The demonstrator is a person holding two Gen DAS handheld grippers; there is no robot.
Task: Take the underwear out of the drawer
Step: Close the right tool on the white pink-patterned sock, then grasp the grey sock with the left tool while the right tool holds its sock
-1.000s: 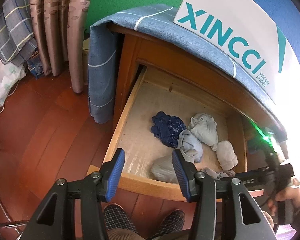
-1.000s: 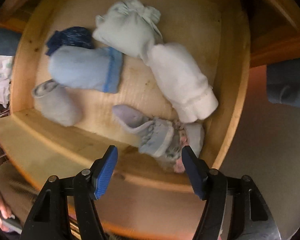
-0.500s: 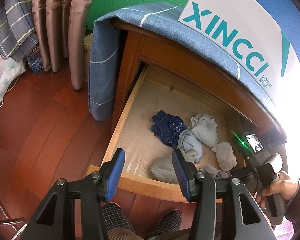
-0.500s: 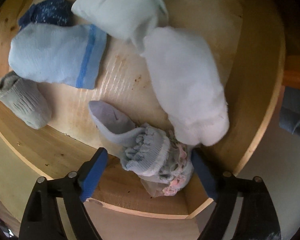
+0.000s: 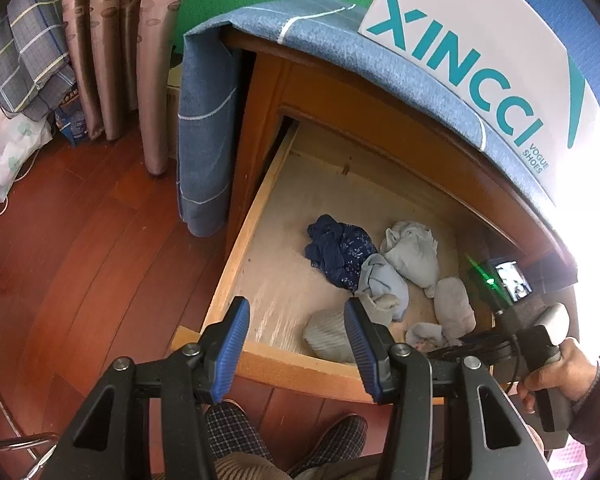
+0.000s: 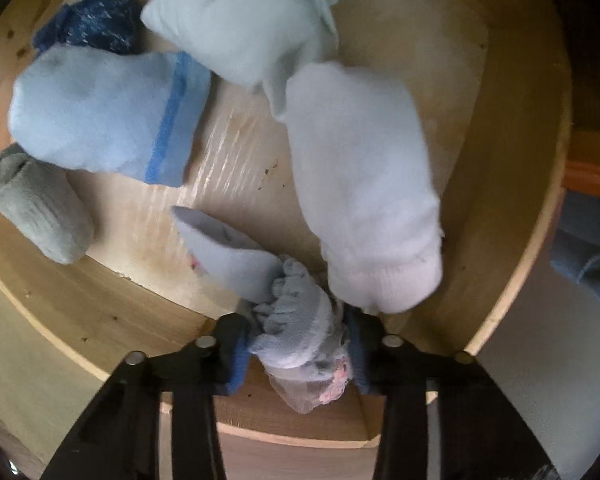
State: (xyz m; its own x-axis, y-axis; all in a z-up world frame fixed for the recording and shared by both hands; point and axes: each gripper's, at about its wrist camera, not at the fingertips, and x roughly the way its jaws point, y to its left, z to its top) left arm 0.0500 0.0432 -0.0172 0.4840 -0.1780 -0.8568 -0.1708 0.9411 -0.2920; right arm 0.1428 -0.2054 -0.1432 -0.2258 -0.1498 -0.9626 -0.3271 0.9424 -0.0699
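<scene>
The wooden drawer [image 5: 236, 256] stands pulled out with several rolled garments in it. In the right wrist view my right gripper [image 6: 300, 344] points down into the front right corner. Its jaws are closing, and the blue pads press on a grey-blue underwear bundle with pink trim [image 6: 296, 320]. A white roll [image 6: 364, 184] lies against that bundle. A light blue piece with a blue band [image 6: 100, 120], a pale one [image 6: 252, 20], a navy one [image 6: 96, 24] and a grey one [image 6: 36, 208] lie further off. My left gripper [image 5: 296, 344] hangs open above the drawer's front edge, holding nothing.
A blue cloth [image 5: 204, 140] drapes over the cabinet top, with a white shoebox [image 5: 480, 52] on it. Curtains [image 5: 112, 40] and a plaid cloth [image 5: 28, 48] hang at the left above the wooden floor [image 5: 80, 260]. A person's checked slippers [image 5: 228, 428] stand below the drawer.
My right gripper sank into the drawer's front right corner and its jaws went from wide apart to closed around the grey-blue bundle. The left gripper stayed where it was.
</scene>
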